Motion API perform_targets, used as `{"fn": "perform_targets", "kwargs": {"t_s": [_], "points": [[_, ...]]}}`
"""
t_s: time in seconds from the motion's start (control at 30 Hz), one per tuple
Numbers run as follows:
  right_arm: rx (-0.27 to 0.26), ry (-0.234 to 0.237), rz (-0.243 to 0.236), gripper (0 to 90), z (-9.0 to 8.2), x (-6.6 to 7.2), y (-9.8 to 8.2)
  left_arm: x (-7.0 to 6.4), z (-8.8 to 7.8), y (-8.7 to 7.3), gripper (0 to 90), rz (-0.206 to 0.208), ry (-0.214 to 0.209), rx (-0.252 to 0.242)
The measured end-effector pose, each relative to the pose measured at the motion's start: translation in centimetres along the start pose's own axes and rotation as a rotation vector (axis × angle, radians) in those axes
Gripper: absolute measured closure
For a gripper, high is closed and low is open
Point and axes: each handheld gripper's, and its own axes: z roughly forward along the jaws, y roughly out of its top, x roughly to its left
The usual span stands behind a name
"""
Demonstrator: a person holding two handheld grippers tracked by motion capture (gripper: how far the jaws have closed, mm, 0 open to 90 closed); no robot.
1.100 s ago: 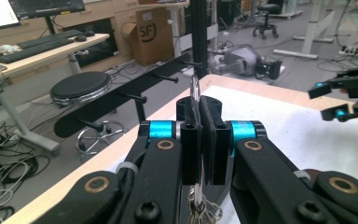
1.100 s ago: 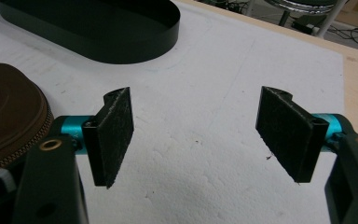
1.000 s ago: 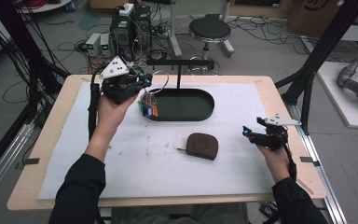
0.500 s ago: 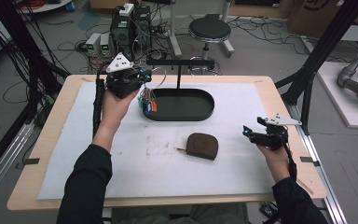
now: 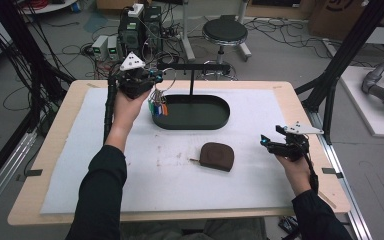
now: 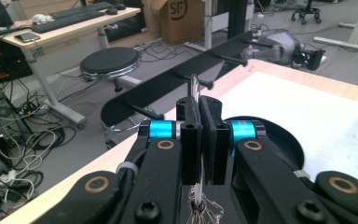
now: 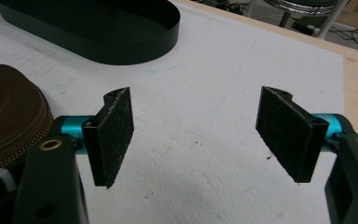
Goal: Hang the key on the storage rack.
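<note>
Above the left end of the black oval tray [image 5: 215,120], the left gripper [image 6: 199,135] has its fingers [image 6: 209,140] closed on a metal key ring [image 6: 194,91]; the coloured keys [image 5: 158,107] hang below it, near the black peg rack [image 6: 168,84]; at the right, the right gripper [image 7: 196,135] has its fingers wide apart and empty over the white surface [image 5: 260,185], beside the brown pouch [image 5: 217,156].

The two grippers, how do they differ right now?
The left gripper is shut on a key ring, while the right gripper stands open with nothing between its pads. The left is raised near the rack; the right sits low over the mat, beside the pouch. Both have black pads.
</note>
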Motion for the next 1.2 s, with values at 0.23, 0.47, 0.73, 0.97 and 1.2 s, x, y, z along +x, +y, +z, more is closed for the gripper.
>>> {"fn": "perform_targets", "kwargs": {"t_s": [0.23,0.47,0.73,0.97,1.2], "points": [[0.005,0.002,-0.001,28.0,0.0,0.0,0.0,1.1,0.9,-1.1,86.4,-0.045,0.027,0.030],[0.007,0.004,-0.006,28.0,0.1,0.0,0.0,1.6,1.1,-1.4,86.4,-0.075,0.027,0.017],[0.005,0.005,-0.003,28.0,0.1,0.0,0.0,1.8,1.6,-2.0,86.4,-0.097,0.028,0.019],[0.008,0.005,-0.005,28.0,0.1,0.0,0.0,2.2,1.7,-2.4,86.4,-0.113,0.036,0.018],[0.007,0.005,-0.007,28.0,0.1,0.0,0.0,2.4,1.9,-3.0,85.9,-0.138,0.056,0.014]]}}
